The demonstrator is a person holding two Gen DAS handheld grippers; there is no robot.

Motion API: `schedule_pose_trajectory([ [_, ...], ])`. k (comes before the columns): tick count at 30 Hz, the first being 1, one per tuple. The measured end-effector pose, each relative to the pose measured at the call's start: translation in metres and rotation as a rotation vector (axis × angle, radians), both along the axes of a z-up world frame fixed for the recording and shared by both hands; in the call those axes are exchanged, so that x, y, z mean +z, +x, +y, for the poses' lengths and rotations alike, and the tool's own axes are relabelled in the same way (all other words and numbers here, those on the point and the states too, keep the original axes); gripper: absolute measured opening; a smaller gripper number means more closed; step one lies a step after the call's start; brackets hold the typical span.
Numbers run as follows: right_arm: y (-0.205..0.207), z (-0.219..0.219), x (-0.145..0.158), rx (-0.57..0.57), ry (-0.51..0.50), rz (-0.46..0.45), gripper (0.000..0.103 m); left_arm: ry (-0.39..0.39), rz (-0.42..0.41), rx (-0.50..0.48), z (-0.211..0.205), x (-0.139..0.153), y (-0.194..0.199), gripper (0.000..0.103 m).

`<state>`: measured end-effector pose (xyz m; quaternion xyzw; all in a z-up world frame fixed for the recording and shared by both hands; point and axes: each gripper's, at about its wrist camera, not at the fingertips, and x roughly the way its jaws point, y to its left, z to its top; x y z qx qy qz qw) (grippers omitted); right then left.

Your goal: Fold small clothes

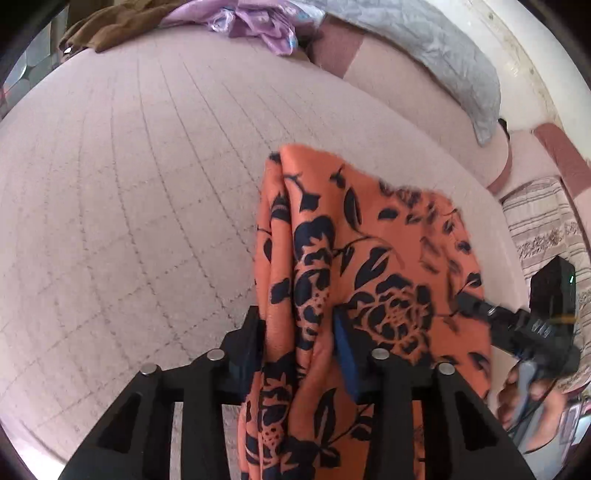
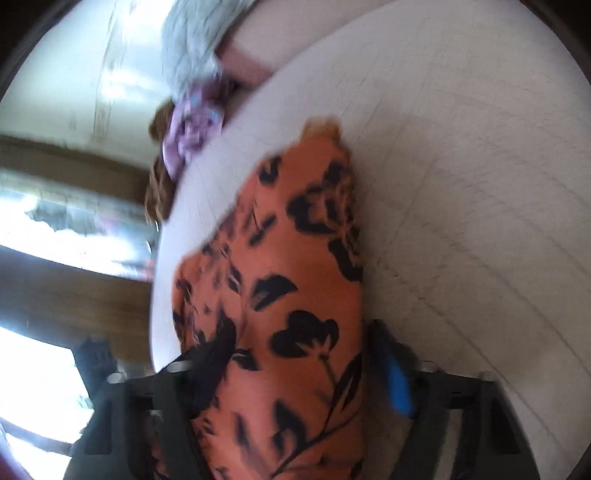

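Across the left wrist view, the left gripper (image 1: 301, 332) pinches a bunched fold of the orange floral-print fabric garment (image 1: 369, 258), which hangs over the quilted pale-pink mattress cover (image 1: 129, 203) toward 1 o'clock; the right gripper (image 1: 469, 302) bites the cloth's far edge at 3 o'clock. At 12 o'clock lie a crumpled lilac satin cloth (image 1: 258, 22) and a brown cloth (image 1: 110, 29), and a grey quilted pillow (image 1: 443, 48) lies at 1 o'clock. Through the blurred right wrist view, the right gripper (image 2: 291, 354) is clamped on the same garment (image 2: 295, 258), which stretches to 12 o'clock above the mattress (image 2: 461, 147). Judging by this, the garment is lifted between 2 grips mid-fold; next it needs lowering flat and aligning the edges.
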<state>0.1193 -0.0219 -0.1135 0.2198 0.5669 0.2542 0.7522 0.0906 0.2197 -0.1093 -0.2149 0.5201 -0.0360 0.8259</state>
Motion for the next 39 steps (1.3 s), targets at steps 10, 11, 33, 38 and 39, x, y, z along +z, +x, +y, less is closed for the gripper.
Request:
schedule_pose_trajectory([
  [10, 0.033, -0.015, 0.004, -0.115, 0.082, 0.017, 0.072, -0.046, 0.006, -0.012, 0.016, -0.004, 0.052, 0.022],
  [11, 0.043, -0.014, -0.001, -0.129, 0.102, 0.036, 0.072, -0.057, 0.018, -0.019, 0.016, -0.009, 0.057, 0.022],
  [33, 0.058, 0.002, 0.028, -0.098, -0.028, -0.090, 0.082, 0.020, -0.081, 0.014, 0.015, 0.011, 0.044, 0.050],
  [38, 0.024, 0.012, 0.041, -0.002, -0.127, -0.162, 0.051, 0.084, -0.092, 0.029, 0.010, 0.024, 0.010, 0.023],
  [39, 0.013, 0.008, 0.044, -0.009, -0.121, -0.167, 0.051, 0.092, -0.095, 0.045, 0.009, 0.029, -0.001, 0.049],
])
